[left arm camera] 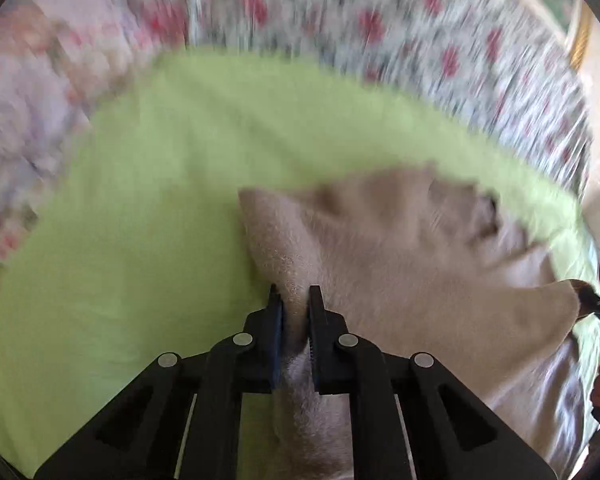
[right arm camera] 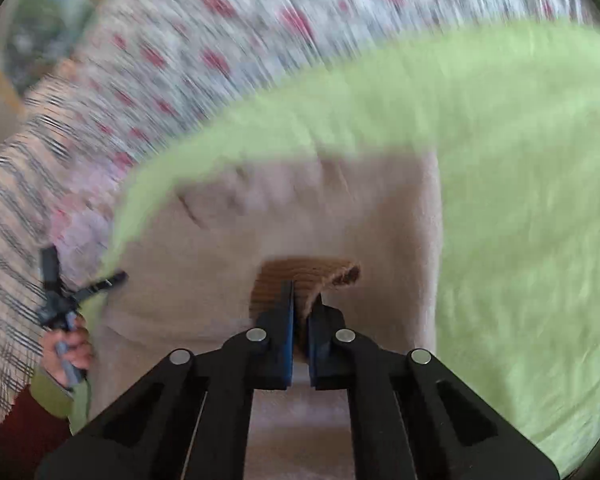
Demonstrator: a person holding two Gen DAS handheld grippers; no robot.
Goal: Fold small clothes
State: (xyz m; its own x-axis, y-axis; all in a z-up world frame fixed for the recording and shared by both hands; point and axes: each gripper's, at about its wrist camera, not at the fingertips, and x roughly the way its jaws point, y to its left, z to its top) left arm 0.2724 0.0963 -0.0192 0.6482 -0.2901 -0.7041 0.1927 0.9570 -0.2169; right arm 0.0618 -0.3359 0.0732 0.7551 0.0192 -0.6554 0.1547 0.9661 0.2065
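- We saw no box, basket or other holder in either view; only cloth on cloth.
- A beige garment (left arm camera: 400, 248) lay on a light green sheet (left arm camera: 140, 208), which was spread over a bedcover with red flowers (left arm camera: 340, 16).
- Our left gripper (left arm camera: 295, 300) had its jaws nearly together, with a raised fold of the beige garment pinched between them. The rest of the garment spread away ahead and to the right of it.
- In the left wrist view, the far corner of the garment at the right edge met a dark tool tip, likely our right gripper (left arm camera: 598, 306), though blur hid the details.
- Our right gripper (right arm camera: 302, 300) was also almost shut, gripping a ribbed brown edge (right arm camera: 300, 276) of the same garment (right arm camera: 340, 208), just in front of the fingertips.
- From the right wrist view, the left gripper (right arm camera: 66, 296) showed at the garment's left side, with the hand (right arm camera: 70, 354) holding its handle.
- Both views were smeared by motion, so finer folds could not be made out.
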